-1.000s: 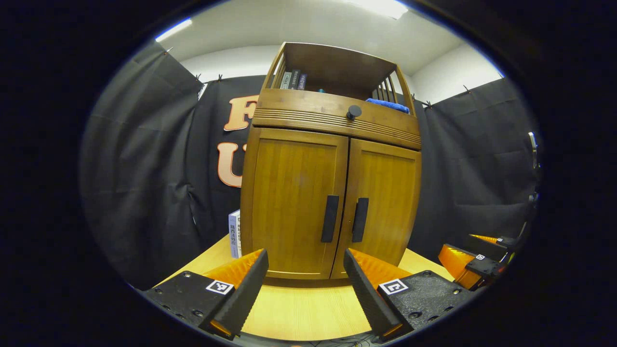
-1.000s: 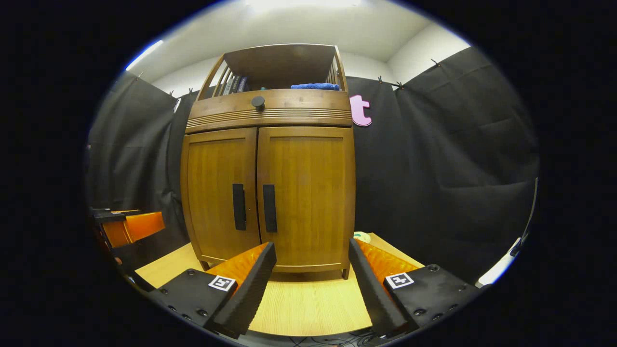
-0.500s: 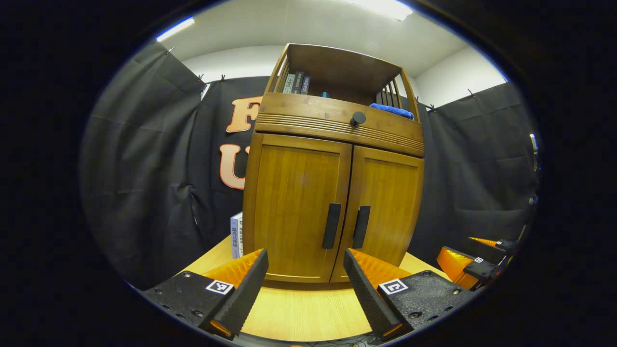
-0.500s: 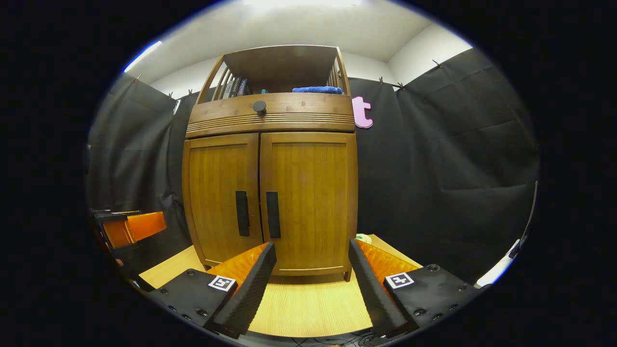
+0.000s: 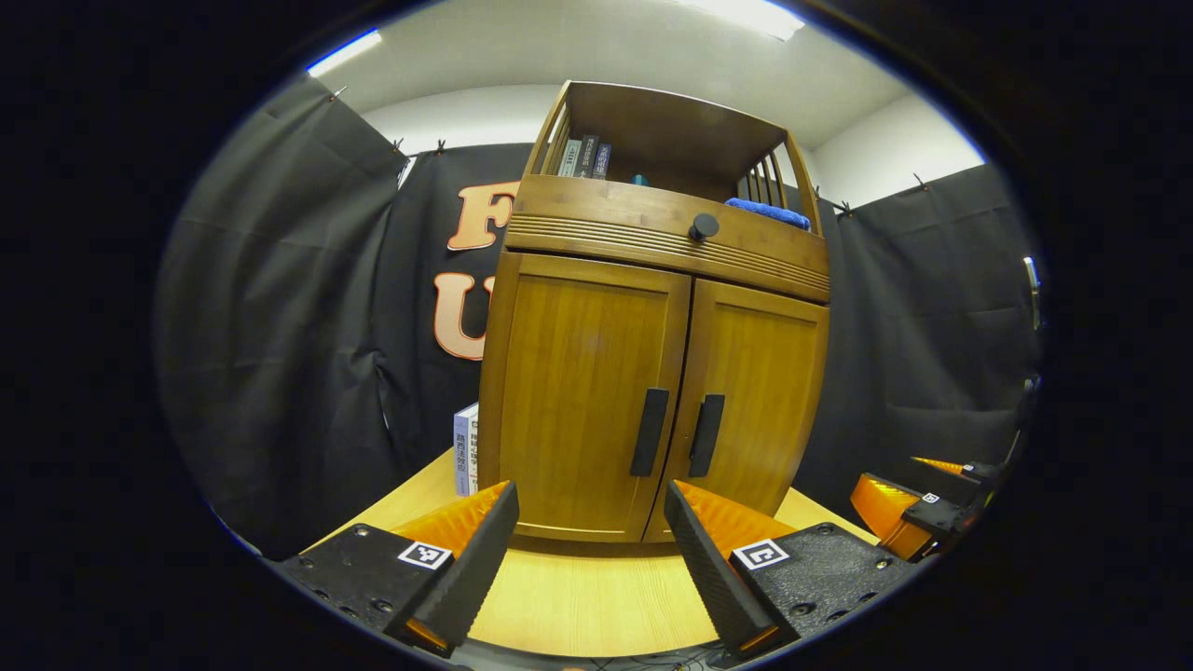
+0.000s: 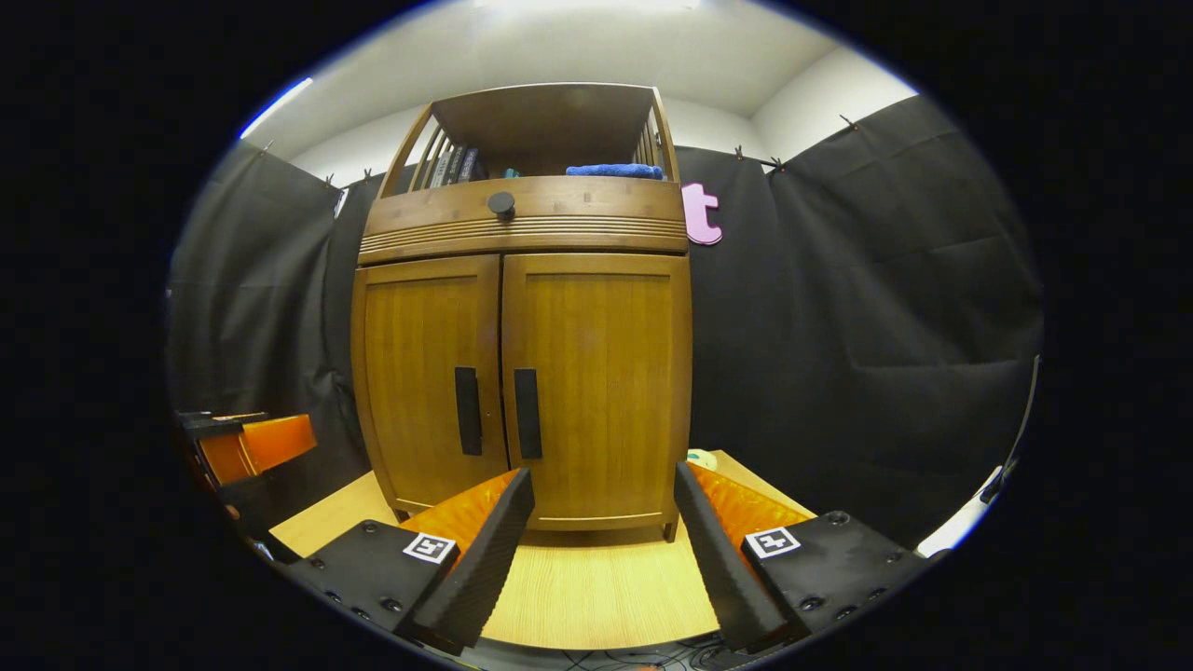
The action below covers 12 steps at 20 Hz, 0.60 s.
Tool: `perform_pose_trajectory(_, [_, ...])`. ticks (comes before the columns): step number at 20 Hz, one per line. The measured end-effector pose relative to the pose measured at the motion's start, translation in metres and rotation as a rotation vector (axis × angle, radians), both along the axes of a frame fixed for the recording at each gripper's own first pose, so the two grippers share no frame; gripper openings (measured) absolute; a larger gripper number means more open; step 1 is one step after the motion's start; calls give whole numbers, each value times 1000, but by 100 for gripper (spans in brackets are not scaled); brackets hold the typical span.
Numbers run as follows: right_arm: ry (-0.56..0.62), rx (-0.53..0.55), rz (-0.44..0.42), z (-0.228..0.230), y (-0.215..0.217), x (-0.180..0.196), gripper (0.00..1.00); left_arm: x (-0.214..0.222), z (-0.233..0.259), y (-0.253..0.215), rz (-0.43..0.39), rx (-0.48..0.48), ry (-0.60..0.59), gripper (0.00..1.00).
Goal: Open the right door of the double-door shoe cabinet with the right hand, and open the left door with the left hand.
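Shoe cabinet (image 6: 522,373): stands on wooden table (image 6: 596,596), facing both grippers.
Doors: left door (image 5: 582,401) and right door (image 6: 596,382) closed.
Left gripper (image 5: 589,568): fingers apart, short of cabinet.
Right gripper (image 6: 601,568): fingers apart, holding nothing.

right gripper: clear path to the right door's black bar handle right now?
Probably yes. The right gripper is open and short of the wooden shoe cabinet; only bare wooden tabletop lies between it and the black bar handle on the closed right door.
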State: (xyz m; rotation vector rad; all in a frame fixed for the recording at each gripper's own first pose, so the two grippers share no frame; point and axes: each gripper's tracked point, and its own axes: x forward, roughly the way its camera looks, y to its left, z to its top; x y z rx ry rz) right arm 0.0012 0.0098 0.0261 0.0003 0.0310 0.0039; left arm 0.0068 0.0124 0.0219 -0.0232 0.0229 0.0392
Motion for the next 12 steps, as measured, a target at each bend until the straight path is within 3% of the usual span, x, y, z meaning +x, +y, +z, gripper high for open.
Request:
perform_pose_trajectory(1, [-1,2,3,0,1,1,100,-1,-1,1,2,1,0,92])
perform_pose_trajectory(8, [-10,-7,45,-7,21,37,100,-10,-2,14,30,10,0,92])
perform_pose_trajectory(10, [-11,-4,73,-7,36,55,94,-11,-3,18,40,10,4,92])
perform_pose_trajectory(12, [-10,17,98,-6,48,72,98,-14,-1,24,50,6,-3,92])
